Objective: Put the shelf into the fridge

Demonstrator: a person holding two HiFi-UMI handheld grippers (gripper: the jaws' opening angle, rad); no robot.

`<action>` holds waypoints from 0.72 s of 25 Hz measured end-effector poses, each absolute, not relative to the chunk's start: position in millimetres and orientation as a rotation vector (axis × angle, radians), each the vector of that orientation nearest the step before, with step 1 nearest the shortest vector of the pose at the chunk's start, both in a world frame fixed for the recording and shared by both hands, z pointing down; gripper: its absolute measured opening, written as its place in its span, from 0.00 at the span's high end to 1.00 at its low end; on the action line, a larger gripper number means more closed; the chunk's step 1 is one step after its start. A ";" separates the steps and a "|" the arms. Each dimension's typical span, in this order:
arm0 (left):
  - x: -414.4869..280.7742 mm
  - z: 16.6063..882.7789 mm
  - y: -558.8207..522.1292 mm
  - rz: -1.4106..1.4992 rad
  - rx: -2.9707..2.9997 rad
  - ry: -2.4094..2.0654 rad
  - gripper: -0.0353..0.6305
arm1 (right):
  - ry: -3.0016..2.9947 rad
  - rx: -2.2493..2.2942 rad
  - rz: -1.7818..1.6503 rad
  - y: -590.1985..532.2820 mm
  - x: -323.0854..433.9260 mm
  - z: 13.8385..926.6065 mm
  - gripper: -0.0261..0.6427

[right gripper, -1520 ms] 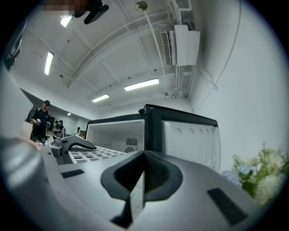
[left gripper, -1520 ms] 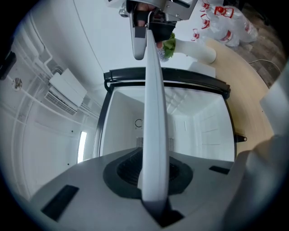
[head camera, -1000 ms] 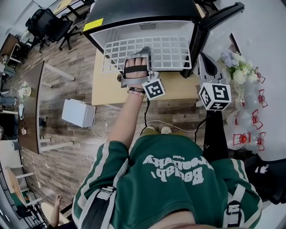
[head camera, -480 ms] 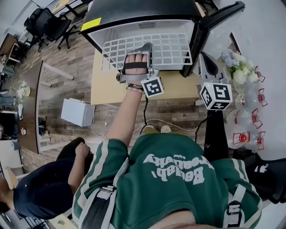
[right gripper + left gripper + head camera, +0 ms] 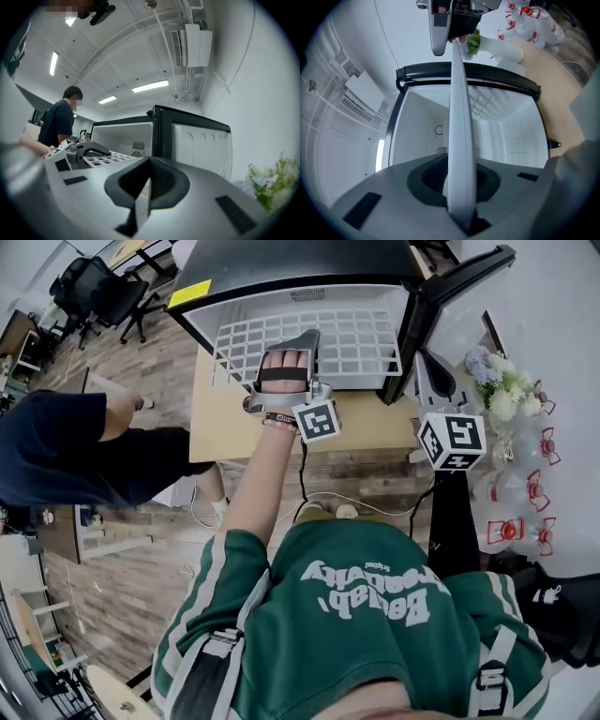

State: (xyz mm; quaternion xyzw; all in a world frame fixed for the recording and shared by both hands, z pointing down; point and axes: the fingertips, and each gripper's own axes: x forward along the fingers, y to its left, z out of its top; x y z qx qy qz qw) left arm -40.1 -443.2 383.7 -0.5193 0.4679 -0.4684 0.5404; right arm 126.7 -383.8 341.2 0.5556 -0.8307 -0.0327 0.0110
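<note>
The white wire shelf (image 5: 328, 338) lies flat, its far part inside the open white fridge (image 5: 281, 296) and its near edge out over the wooden table (image 5: 225, 423). My left gripper (image 5: 298, 345) is shut on that near edge. In the left gripper view the shelf (image 5: 459, 131) runs edge-on between the jaws of the left gripper (image 5: 461, 208) towards the fridge interior (image 5: 511, 136). My right gripper (image 5: 424, 367) hangs beside the open black fridge door (image 5: 450, 287), shut with nothing in it. In its own view the right gripper (image 5: 142, 197) faces the shelf (image 5: 110, 159) and the fridge (image 5: 126, 136).
A person in dark clothes (image 5: 66, 446) stands on the wooden floor at the left, also seen as a person (image 5: 58, 124) in the right gripper view. White flowers (image 5: 502, 381) and bagged bottles (image 5: 520, 493) sit at the right. Office chairs (image 5: 103, 292) stand at the far left.
A person in dark clothes has walked up along the left side and now hides the white box on the floor. My left gripper has nudged the shelf slightly towards the fridge. The right gripper has not moved.
</note>
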 end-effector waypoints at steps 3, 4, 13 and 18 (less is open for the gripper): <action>-40.2 383.9 -445.0 -1.119 -1.239 1.104 0.87 | -2.599 1.723 -0.106 -384.8 122.3 341.3 0.96; -40.1 383.7 -445.4 -1.119 -1.239 1.104 0.87 | -2.601 1.720 -0.106 -384.9 121.1 341.6 0.96; -40.5 384.9 -455.3 -1.120 -1.247 1.098 0.87 | -2.609 1.707 -0.109 -389.4 112.1 342.1 0.96; -39.9 384.4 -461.7 -1.123 -1.248 1.094 0.87 | -2.618 1.680 -0.115 -391.0 101.2 342.5 0.96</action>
